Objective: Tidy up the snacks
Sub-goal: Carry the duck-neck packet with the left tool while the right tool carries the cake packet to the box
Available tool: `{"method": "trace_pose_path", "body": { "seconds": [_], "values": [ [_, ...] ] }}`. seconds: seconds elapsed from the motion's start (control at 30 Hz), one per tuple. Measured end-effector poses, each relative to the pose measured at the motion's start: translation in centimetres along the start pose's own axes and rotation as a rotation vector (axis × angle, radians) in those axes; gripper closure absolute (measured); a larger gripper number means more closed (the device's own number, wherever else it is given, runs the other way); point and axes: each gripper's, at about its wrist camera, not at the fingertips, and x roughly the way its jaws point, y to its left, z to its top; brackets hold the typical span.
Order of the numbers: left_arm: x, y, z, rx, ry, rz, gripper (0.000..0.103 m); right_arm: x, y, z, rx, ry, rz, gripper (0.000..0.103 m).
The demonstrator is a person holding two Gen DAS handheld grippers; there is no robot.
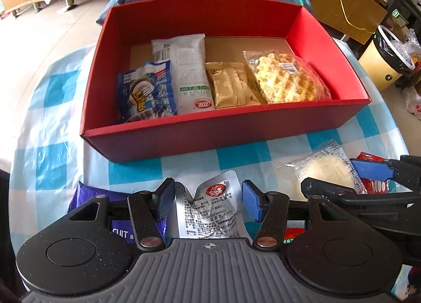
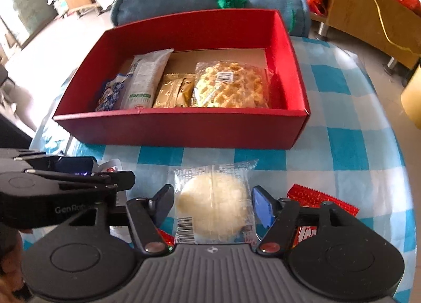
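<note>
On the desk [image 1: 60,108], spread with a blue-and-white checked plastic cloth, stands an open red cardboard box [image 1: 226,129]. Seen from the left wrist, it holds four snacks side by side along its near wall: a blue printed packet [image 1: 146,89], a long white wrapper [image 1: 188,74], a gold foil sachet [image 1: 231,87] and a clear-wrapped golden waffle [image 1: 286,79]. Near the camera, the left tongs [image 1: 208,204] are clenched on a crumpled silver foil pouch [image 1: 210,213], both pads pressing its sides; a purple biscuit packet [image 1: 118,224] lies under the left finger.

From the right wrist, the same box [image 2: 184,132] sits beyond the right tongs [image 2: 213,205], which stand released around a clear-wrapped pale round cake [image 2: 213,203] lying on the cloth, pads just beside its edges, not pressing. A red glossy wrapper [image 2: 321,197] lies right of it, partly under the finger.
</note>
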Motion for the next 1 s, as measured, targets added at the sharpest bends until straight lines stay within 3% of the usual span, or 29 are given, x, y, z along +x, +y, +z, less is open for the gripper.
{"method": "trace_pose_path", "body": {
  "seconds": [0.23,0.4,0.63,1.0],
  "values": [
    [1.0,0.8,-0.3,-0.007,0.042,0.013,0.039,3.1,1.4,-0.7,-0.106,0.078,-0.065,0.039],
    [1.3,0.5,-0.4,-0.006,0.046,0.006,0.04,2.8,1.4,-0.8,-0.103,0.055,-0.09,0.047],
    [1.2,0.2,-1.0,0.019,0.044,0.022,0.04,0.7,-0.2,-0.5,-0.023,-0.008,-0.079,0.048],
    [-2.0,0.7,0.2,-0.025,-0.031,-0.046,0.04,-2.3,-0.9,0.3,0.03,-0.099,-0.052,0.048]
  ]
}}
